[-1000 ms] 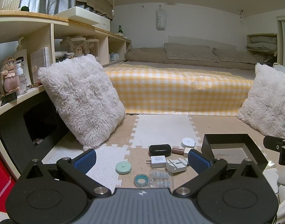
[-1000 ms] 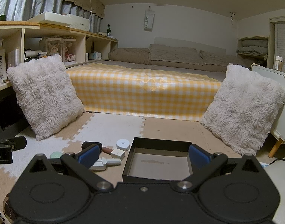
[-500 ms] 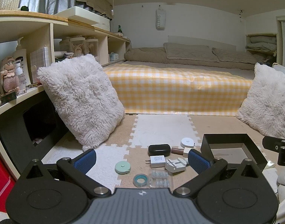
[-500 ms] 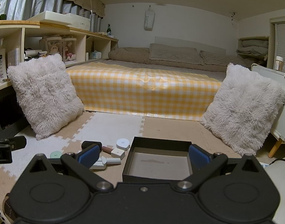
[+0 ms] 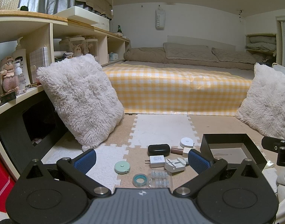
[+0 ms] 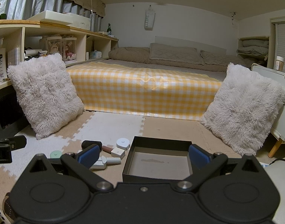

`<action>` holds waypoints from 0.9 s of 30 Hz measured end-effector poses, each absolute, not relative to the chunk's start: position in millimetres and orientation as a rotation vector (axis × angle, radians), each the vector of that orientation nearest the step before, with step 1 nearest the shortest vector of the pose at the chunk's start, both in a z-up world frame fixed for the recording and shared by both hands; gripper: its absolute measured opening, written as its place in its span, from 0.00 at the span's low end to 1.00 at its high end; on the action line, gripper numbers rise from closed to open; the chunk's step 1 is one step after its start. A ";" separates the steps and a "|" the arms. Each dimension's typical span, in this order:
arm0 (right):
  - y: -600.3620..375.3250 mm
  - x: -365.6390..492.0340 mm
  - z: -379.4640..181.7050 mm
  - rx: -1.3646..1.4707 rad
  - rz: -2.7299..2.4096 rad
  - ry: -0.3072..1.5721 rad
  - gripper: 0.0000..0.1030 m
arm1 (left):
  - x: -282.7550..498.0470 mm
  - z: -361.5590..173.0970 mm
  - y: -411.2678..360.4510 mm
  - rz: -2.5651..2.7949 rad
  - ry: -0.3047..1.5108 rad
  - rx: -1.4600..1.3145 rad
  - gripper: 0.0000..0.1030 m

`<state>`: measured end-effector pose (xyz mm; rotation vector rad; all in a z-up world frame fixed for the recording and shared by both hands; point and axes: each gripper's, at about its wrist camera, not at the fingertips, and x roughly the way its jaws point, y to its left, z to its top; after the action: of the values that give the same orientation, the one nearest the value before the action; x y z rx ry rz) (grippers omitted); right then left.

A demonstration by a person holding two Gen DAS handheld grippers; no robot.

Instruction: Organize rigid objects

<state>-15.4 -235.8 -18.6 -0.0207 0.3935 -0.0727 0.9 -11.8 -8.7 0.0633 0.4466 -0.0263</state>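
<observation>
Foam puzzle mats (image 5: 161, 130) in beige and white cover the floor before a bed draped in a yellow checked cloth (image 5: 179, 89). Over them the left gripper (image 5: 140, 158) hangs with its blue-padded jaws spread wide and holding nothing; between them lie a mint round tape measure (image 5: 122, 167), a white charger plug (image 5: 157, 161), a white tool (image 5: 175, 164), a teal tape roll (image 5: 140, 179) and a clear plastic case (image 5: 159, 181), all near one another. Just beyond sit a black oval case (image 5: 158, 149) and a white round tape measure (image 5: 187, 142). The right gripper (image 6: 143, 155) is likewise wide and empty — a black open box (image 6: 157, 161) sits between its pads, just right of the cluster. Two fluffy white pillows (image 6: 45, 93) lean at either side.
</observation>
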 end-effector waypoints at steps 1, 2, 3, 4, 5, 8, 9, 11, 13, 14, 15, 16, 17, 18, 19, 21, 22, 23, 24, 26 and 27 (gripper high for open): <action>-235.8 -15.3 -18.6 -0.021 -0.073 0.394 1.00 | 0.9 -8.6 -11.7 -0.026 0.447 0.063 1.00; -235.7 -15.2 -18.5 -0.021 -0.073 0.394 1.00 | 0.9 -8.8 -12.0 -0.027 0.447 0.063 1.00; -235.7 -15.1 -18.4 -0.021 -0.073 0.394 1.00 | 0.9 -8.6 -11.7 -0.027 0.447 0.063 1.00; -235.7 -15.0 -18.3 -0.021 -0.073 0.394 1.00 | 0.9 -8.6 -11.6 -0.027 0.447 0.063 1.00; -235.6 -15.0 -18.2 -0.021 -0.073 0.394 1.00 | 1.0 -8.8 -11.8 -0.027 0.447 0.063 1.00; -235.6 -14.7 -17.6 -0.021 -0.073 0.395 1.00 | 1.1 -8.7 -11.7 -0.027 0.447 0.063 1.00; -235.6 -14.6 -17.2 -0.021 -0.073 0.395 1.00 | 1.2 -8.9 -11.9 -0.027 0.447 0.063 1.00; -235.8 -14.5 -16.3 -0.022 -0.073 0.395 1.00 | 1.2 -8.6 -11.5 -0.027 0.447 0.062 1.00; -236.4 -15.0 -16.9 -0.023 -0.072 0.395 1.00 | 1.1 -8.3 -11.1 -0.027 0.447 0.062 1.00; -235.2 -14.2 -18.3 -0.024 -0.072 0.395 1.00 | 1.3 -8.5 -11.3 -0.028 0.447 0.062 1.00; -235.3 -14.2 -18.3 -0.023 -0.072 0.394 1.00 | 1.2 -8.3 -11.2 -0.027 0.447 0.062 1.00; -235.2 -14.0 -18.1 -0.023 -0.072 0.395 1.00 | 1.3 -8.3 -11.3 -0.028 0.447 0.062 1.00; -235.3 -14.1 -18.3 -0.023 -0.072 0.395 1.00 | 1.3 -8.3 -11.3 -0.028 0.447 0.061 1.00; -235.1 -14.1 -18.0 -0.024 -0.072 0.395 1.00 | 1.2 -8.3 -11.6 -0.028 0.446 0.061 1.00; -234.9 -13.7 -17.5 -0.025 -0.072 0.395 1.00 | 1.2 -8.7 -12.4 -0.028 0.444 0.060 1.00; -235.5 -16.1 -17.3 -0.028 -0.085 0.391 1.00 | 0.9 -9.6 -15.2 -0.025 0.441 0.058 1.00; -235.8 -16.3 -17.2 -0.034 -0.108 0.387 1.00 | 0.2 -9.0 -16.7 -0.024 0.437 0.056 1.00; -235.7 -16.6 -16.6 -0.038 -0.127 0.380 1.00 | 0.1 -8.2 -17.5 -0.024 0.433 0.053 1.00; -236.0 -17.2 -14.5 -0.035 -0.130 0.374 1.00 | -0.1 -6.8 -18.2 -0.024 0.430 0.050 1.00; -238.4 -17.7 -13.0 -0.016 -0.137 0.359 1.00 | 0.3 -2.6 -20.5 -0.026 0.426 0.042 1.00; -240.3 -18.2 -11.5 -0.008 -0.143 0.352 1.00 | 1.3 -1.6 -21.8 -0.026 0.426 0.041 1.00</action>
<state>-18.2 -240.3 -11.5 -0.0079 0.3519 -0.1427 1.3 -21.8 -1.6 0.0407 0.4256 -0.0262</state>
